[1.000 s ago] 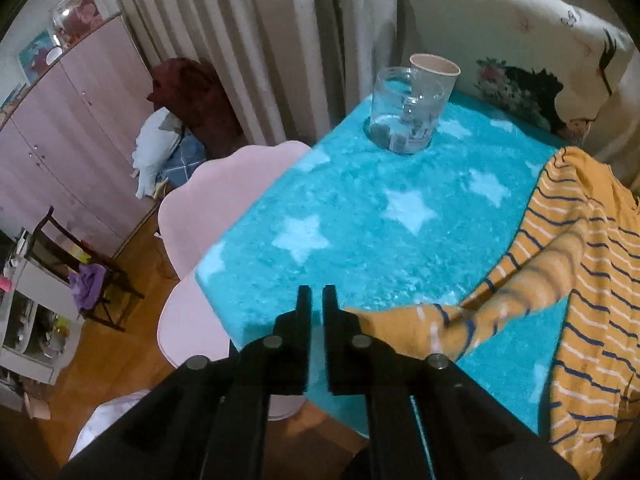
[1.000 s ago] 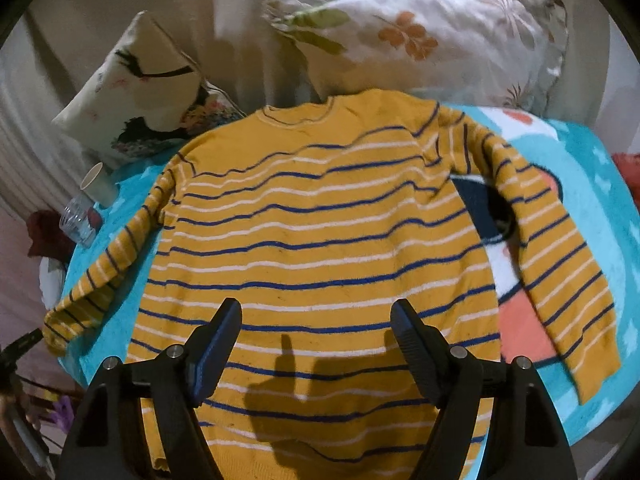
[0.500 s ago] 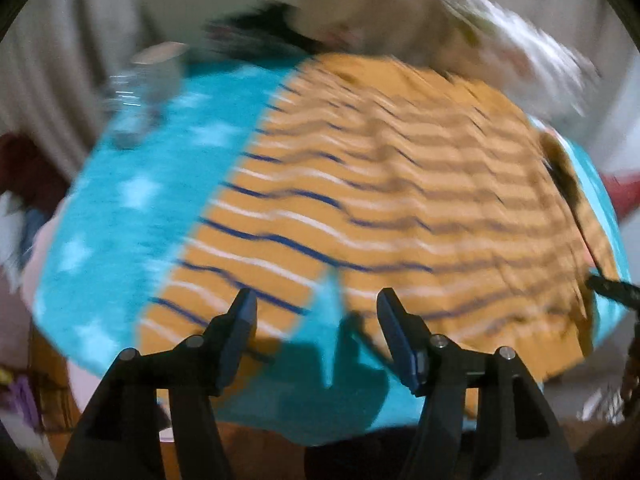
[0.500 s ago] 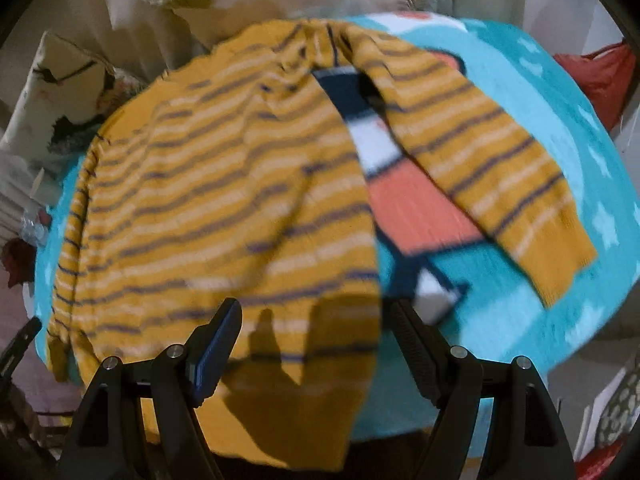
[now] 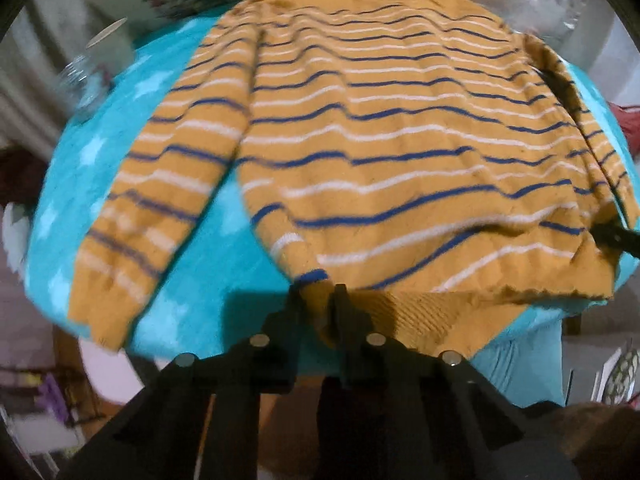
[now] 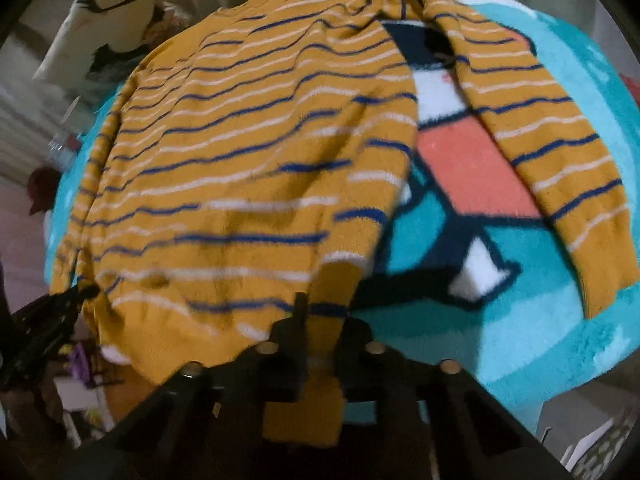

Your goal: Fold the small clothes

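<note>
Sweater point(image 5: 400, 128) lies flat on the blanket point(image 5: 100, 160), collar at the far edge by the pillows point(image 6: 100, 20), hem hanging over the near edge. Its long axis runs from that near edge straight away toward the pillows. Both sleeves lie spread out to the sides of the body, so no fold looks made yet. Left gripper point(image 5: 318, 300) is pinched narrow on the hem's left corner, fabric bunched between the fingers. Right gripper point(image 6: 324, 316) is clamped likewise on the hem's right corner, cloth dangling below it. My read: this is the very start, with both bottom corners secured. Sleeves, side folds and the final halving all appear left to do. A glass point(image 5: 82, 80) sits just off the left sleeve point(image 5: 160, 184).
</note>
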A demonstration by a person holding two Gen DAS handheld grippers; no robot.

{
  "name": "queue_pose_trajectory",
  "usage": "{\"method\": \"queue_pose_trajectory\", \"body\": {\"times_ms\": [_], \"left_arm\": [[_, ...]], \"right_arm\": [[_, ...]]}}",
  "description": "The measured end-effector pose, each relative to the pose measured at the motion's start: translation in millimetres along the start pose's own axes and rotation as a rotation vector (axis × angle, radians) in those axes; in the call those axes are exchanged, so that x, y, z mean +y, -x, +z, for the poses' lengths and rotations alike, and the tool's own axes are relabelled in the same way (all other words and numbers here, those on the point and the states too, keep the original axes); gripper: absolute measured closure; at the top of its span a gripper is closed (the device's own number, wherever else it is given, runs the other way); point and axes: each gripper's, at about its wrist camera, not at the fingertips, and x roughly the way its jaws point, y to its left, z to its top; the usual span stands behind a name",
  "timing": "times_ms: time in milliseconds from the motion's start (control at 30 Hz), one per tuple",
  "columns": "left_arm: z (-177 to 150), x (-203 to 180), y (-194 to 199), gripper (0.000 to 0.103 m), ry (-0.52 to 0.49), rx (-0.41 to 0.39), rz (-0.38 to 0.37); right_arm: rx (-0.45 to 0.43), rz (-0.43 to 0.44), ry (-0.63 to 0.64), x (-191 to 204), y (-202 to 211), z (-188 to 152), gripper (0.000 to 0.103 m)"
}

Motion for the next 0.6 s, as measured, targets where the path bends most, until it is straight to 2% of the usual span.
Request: {"method": "queue_pose_trajectory", "body": {"times_ms": [100,167,267,300,333,400,533,600], "left_arm": [[-12.1,5.1,6.9,0.091,0.026,0.020,0.047],[-17.9,16.2,15.2,0.091,0.046,0.022,0.045],[-18.8,22.1,31.5,0.088,0.095,-0.020,0.073],[-18.0,23.5,37.1,0.082,0.108,-0.037,0.088],[-14.9,24.4,44.8,0.077,0.127,-0.062,0.109],[-7.7,29.5,57.9,0.060,0.166,-0.118,0.131],[10.0,26.3,75.5,0.051,0.194,-0.191,0.138],[16.2,20.0,82.4,0.040,0.192,-0.223,0.143]], "right_arm": [[0.034,0.037,-0.001,-14.3,4.9,-15.5,0.092],[0.041,0.057,0.010,-19.6,10.9,-19.1,0.092],[-0.028,0.066,0.043,-24.9,41.2,-11.5,0.088],[-0.062,0.047,0.050,-29.3,51.9,-9.0,0.082],[-0.108,0.001,0.049,-38.1,64.8,-4.4,0.064],[-0.175,-0.086,0.004,-63.1,81.4,0.9,0.036],[-0.232,-0.234,-0.235,-137.4,86.7,12.8,0.035],[-0.243,-0.272,-0.327,-173.4,80.5,13.5,0.035]]}}
